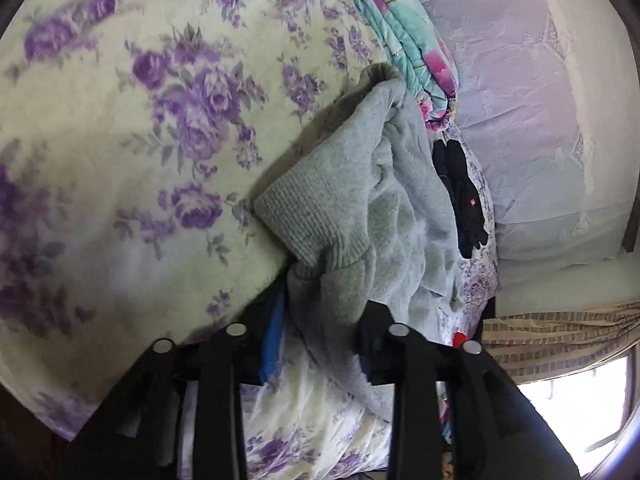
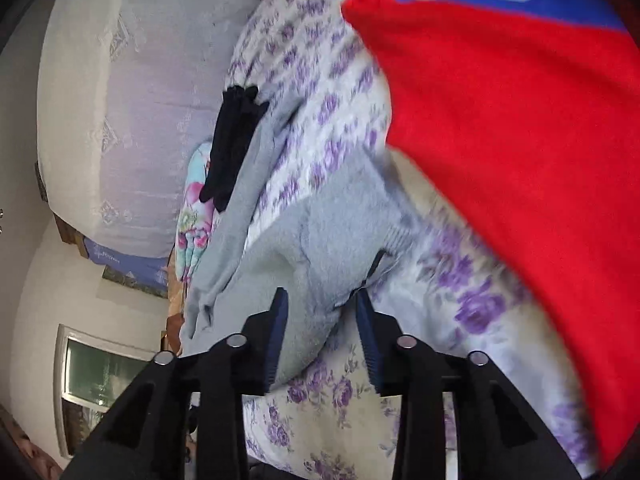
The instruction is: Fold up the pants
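Grey pants (image 1: 360,216) lie bunched on the floral bedsheet (image 1: 120,120).
A red garment (image 2: 520,120), cut off, fills the right view; pants fabric sits between the parted right gripper (image 2: 322,344) and hides the left gripper (image 1: 316,344), whose grip cannot be judged.

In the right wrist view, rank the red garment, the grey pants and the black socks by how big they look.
1. red garment, though it hangs nearest the camera
2. grey pants
3. black socks, lying farther off
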The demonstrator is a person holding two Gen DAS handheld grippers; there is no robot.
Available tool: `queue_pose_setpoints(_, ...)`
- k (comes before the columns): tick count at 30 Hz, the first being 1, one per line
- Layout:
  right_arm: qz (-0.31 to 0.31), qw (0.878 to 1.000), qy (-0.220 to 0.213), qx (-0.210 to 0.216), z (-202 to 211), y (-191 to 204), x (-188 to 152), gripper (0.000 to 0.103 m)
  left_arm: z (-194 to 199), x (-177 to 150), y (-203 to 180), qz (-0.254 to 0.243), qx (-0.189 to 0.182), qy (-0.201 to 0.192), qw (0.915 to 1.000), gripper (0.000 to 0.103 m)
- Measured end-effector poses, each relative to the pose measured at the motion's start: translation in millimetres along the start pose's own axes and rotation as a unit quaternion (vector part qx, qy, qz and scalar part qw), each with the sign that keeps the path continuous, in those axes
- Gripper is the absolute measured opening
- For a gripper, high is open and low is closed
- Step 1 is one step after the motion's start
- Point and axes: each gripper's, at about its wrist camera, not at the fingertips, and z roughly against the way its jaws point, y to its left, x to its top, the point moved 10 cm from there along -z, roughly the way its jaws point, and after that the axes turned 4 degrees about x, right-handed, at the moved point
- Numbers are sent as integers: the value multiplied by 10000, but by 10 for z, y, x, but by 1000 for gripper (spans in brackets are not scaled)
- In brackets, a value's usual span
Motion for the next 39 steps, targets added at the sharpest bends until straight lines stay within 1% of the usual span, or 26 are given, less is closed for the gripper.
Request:
queue_pose_setpoints(1, 66, 9997, -217, -70, 103, 37, 91, 41, 73, 31, -19, -148, 189, -160, 9996, 51)
queue_pose_setpoints(2, 184, 9991, -364, -96, 154, 105, 183, 41, 133, 63, -29, -254, 366, -328, 9985, 56)
queue_pose_setpoints(4, 258, 9987, -442, -14, 94, 223, 321, 45, 271, 145, -31, -440, 784, -772, 9929, 70)
queue_pose_setpoints(7, 199, 9991, -321, 170, -365, 449, 535, 47, 436, 254, 43, -522, 1382, -1344, 9799, 71)
queue_pose_setpoints(9, 193, 9994, -168, 220, -788, 598, 678, 48, 514, 312, 147, -394, 1427, -1451, 9783, 71)
queue_pose_setpoints(11, 56, 9997, -24, 218, -1240, 689, 807, 54, 511, 346, 211, -240, 1294, -1443, 9807, 71)
queue_pose_setpoints(12, -30, 9998, 29, 180, -1463, 719, 887, 60, 514, 353, 232, -223, 1280, -1455, 9808, 71)
queue_pose_setpoints(13, -103, 9998, 74, 121, -1650, 744, 926, 60, 550, 337, 288, -231, 1279, -1471, 9805, 71)
queue_pose_setpoints(14, -151, 9998, 118, 30, -1871, 761, 999, 60, 544, 339, 292, -246, 1298, -1482, 9801, 72)
queue_pose_setpoints(17, -235, 9991, 304, -154, -2372, 787, 1121, 60, 498, 322, 289, -322, 1360, -1496, 9788, 80)
queue_pose_setpoints(19, -367, 9982, 388, -270, -2584, 747, 1131, 60, 451, 335, 262, -368, 1422, -1506, 9776, 87)
queue_pose_setpoints(20, -459, 9977, 394, -301, -2678, 717, 1136, 60, 409, 348, 238, -401, 1457, -1510, 9769, 87)
queue_pose_setpoints(21, -460, 9976, 412, -325, -2750, 704, 1135, 57, 385, 372, 225, -449, 1514, -1504, 9759, 87)
queue_pose_setpoints(22, -326, 9978, 435, -368, -2796, 706, 1136, 40, 362, 381, 213, -480, 1564, -1496, 9751, 88)
queue_pose_setpoints(24, -163, 9984, 331, -426, -2802, 715, 1166, 13, 318, 416, 213, -499, 1625, -1475, 9743, 88)
queue_pose_setpoints(25, -85, 9992, 212, -327, -2743, 755, 1199, 10, 300, 438, 212, -483, 1623, -1471, 9745, 89)
queue_pose_setpoints(27, 238, 9994, -144, -185, -2493, 855, 1297, 9, 286, 475, 204, -461, 1616, -1489, 9745, 89)
queue_pose_setpoints(30, 382, 9985, -379, 52, -2103, 878, 1386, 9, 244, 517, 151, -551, 1639, -1481, 9737, 89)
queue_pose_setpoints(31, 455, 9984, -335, 1, -2048, 838, 1380, 9, 221, 532, 132, -613, 1666, -1472, 9730, 89)
queue_pose_setpoints(32, 532, 9980, -280, -203, -2001, 734, 1349, 9, 188, 555, 112, -680, 1696, -1462, 9722, 89)
queue_pose_setpoints(33, 495, 9977, -162, -443, -1990, 575, 1288, 9, 141, 588, 87, -772, 1750, -1457, 9707, 89)
queue_pose_setpoints(34, 372, 9979, 39, -523, -2013, 444, 1215, 9, 97, 629, 69, -843, 1813, -1453, 9690, 89)
queue_pose_setpoints(35, 99, 9980, 389, -482, -2052, 281, 1105, 9, 68, 662, 54, -877, 1860, -1436, 9680, 89)
queue_pose_setpoints(36, -205, 9977, 535, -368, -2044, 167, 1047, 10, 50, 716, 36, -899, 1901, -1414, 9674, 89)
queue_pose_setpoints(37, -548, 9970, 534, -123, -1996, 106, 1032, 12, 62, 766, 17, -898, 1900, -1424, 9672, 89)
queue_pose_setpoints(39, -649, 9968, 467, 10, -1845, 92, 1035, 15, 200, 937, -44, -835, 1855, -1599, 9659, 89)
